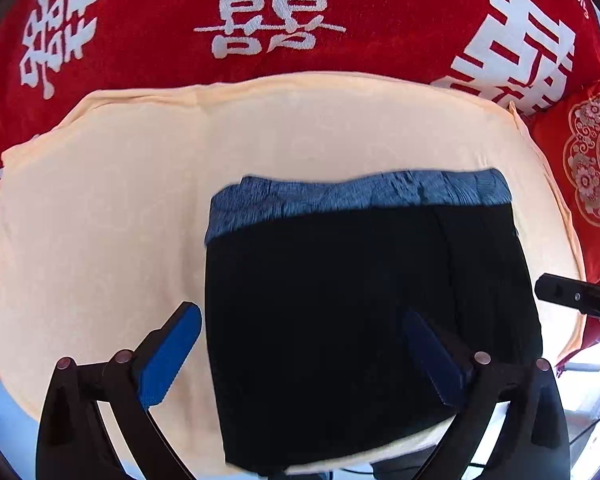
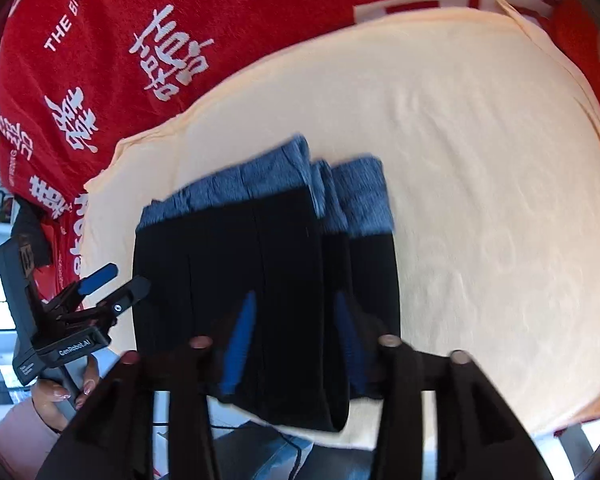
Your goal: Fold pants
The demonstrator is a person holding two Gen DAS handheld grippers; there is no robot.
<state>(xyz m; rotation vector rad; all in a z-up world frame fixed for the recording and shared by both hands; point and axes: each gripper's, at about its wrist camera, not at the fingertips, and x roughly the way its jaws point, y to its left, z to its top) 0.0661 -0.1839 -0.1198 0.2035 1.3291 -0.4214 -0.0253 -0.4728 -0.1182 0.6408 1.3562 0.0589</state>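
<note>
**Folded pants on the cream cloth, both grippers standing off**

The pants (image 1: 364, 312) lay as a compact dark bundle on the cream cloth (image 1: 100, 208), towards its near edge, with the blue-grey waistband (image 1: 360, 196) turned to the far side. Under the cloth was a red cover (image 1: 148, 32) printed with white characters. From the right wrist view the bundle showed several stacked layers, their banded ends (image 2: 340, 196) not quite flush and stepping off to the right.

The left gripper (image 1: 300, 344) hung over the near left part of the bundle, its jaws spread wide, one blue pad (image 1: 168, 360) over bare cloth and the other over the dark fabric, gripping nothing. The right gripper (image 2: 296, 332) stood about half open above the bundle's near edge; I saw no fabric pinched between its pads, though the picture was blurred there. A hand (image 2: 60, 396) in a pink sleeve held the left tool's handle.

To my eye the folding was nearly finished and what remained was tidying. Done well, that would mean pressing lightly on top to flatten the stack, then nudging the stepped right-hand layers inward so the waistband edges lined up. The near edge lay close to the cloth's border, so any push ought to go away from it, not towards it.
</note>
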